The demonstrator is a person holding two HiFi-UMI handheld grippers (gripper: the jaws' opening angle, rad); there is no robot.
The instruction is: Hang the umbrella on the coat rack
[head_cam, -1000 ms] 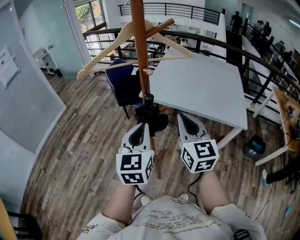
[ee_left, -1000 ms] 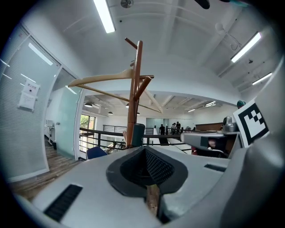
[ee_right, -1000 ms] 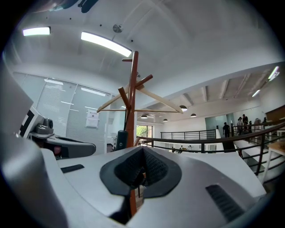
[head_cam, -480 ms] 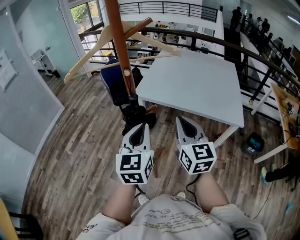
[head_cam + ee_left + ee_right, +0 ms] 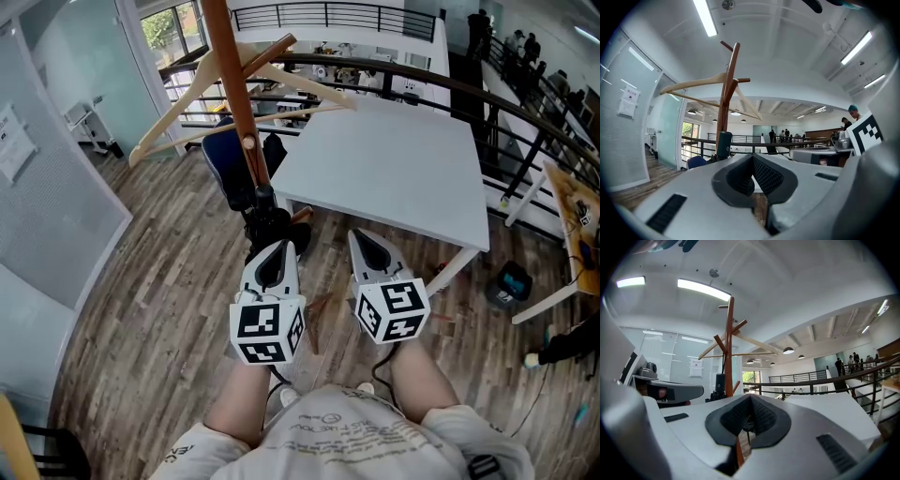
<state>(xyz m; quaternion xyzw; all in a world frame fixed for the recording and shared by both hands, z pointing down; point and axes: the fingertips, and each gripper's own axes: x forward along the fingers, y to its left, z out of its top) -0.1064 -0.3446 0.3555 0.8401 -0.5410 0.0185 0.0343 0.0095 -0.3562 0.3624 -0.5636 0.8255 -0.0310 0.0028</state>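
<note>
The black folded umbrella point(image 5: 270, 225) sits against the brown pole of the coat rack point(image 5: 230, 75), just under a short peg, a little left of the middle of the head view. How it is fastened there cannot be made out. In the left gripper view its dark handle stands upright against the pole at centre left.

The left claw point(image 5: 274, 251) is pressed together with nothing in it. Its tip lies just below the umbrella, and contact between them cannot be told. The right claw point(image 5: 361, 240) is also pressed together and empty. It sits to the right of the left one, at the near edge of the white table point(image 5: 394, 178).

A wooden hanger point(image 5: 693, 84) rests on the rack's upper pegs. A blue chair point(image 5: 228, 169) stands behind the pole, over the wooden floor point(image 5: 141, 309).

Each claw carries a cube with black-and-white square markers. A paper sheet point(image 5: 14, 141) hangs on the glass wall at the upper left, and the person's shirt point(image 5: 347, 441) at the bottom edge carries print. Neither can be read.
</note>
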